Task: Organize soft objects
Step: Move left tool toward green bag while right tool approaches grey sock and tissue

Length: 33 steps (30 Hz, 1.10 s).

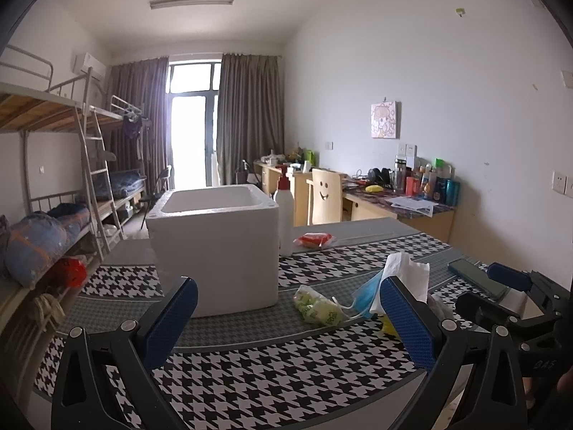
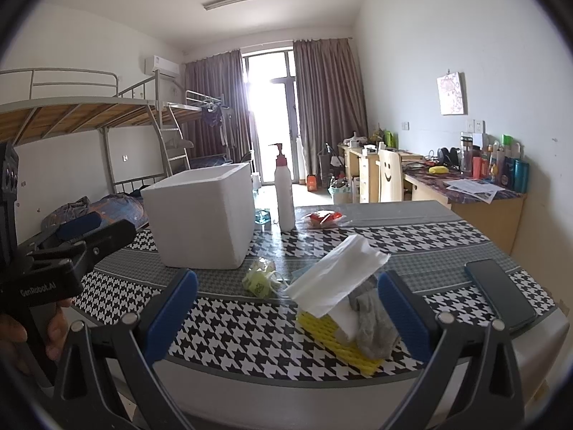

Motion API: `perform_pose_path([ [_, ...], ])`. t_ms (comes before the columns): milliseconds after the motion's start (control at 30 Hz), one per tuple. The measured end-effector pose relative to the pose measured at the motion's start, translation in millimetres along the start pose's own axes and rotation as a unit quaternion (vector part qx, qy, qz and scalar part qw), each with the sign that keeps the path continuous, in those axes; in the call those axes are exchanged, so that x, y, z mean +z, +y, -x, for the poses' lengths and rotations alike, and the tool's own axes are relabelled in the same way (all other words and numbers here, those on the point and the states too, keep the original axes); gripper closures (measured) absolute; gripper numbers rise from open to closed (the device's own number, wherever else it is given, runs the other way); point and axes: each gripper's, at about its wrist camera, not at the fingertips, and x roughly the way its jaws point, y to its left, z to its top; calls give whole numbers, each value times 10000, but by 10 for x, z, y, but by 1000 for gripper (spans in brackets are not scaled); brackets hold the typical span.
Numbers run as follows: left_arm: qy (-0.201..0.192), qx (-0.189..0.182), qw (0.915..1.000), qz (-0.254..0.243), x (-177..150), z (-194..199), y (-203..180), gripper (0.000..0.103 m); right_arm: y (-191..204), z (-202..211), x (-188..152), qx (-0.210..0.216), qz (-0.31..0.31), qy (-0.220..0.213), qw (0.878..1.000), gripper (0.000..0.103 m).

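A: While both cams face the worktop (image 2: 447, 240), where's the soft stuff?
B: Near front edge, w/ a tissue (image 2: 336, 279) sticking up over a grey sock (image 2: 372, 322) & a yellow mesh pad (image 2: 333, 337). Sock lies on the pad, tissue leans on both. Blue mask (image 1: 367, 294) sits just left of the tissue in left view, touching it.
A: Green pack?
B: Crinkly green packet (image 1: 318, 308) btwn the pile & the foam box (image 1: 218, 247), apart from the box. Box is open-topped, upright, mid-worktop.
A: Hand-held grippers?
B: Left hand-held gripper (image 1: 288, 322) spread wide, nothing btwn the pads, hovering in front of box & packet. Right hand-held gripper (image 2: 286, 322) also spread wide; pile sits ahead of it, toward its right pad. Can't tell if that pad touches the sock.
A: Other items?
B: Pump bottle (image 2: 284, 193) upright just right of box, red-white packet (image 2: 324, 218) beyond it, phone (image 2: 501, 294) flat at the right edge.
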Motion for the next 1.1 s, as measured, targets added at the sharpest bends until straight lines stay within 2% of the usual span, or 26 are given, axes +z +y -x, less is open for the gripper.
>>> perform_pose_path([
  [1100, 217, -150, 9997, -14, 4, -136, -53, 1, -42, -49, -10, -36, -69, 26, 10000, 1],
])
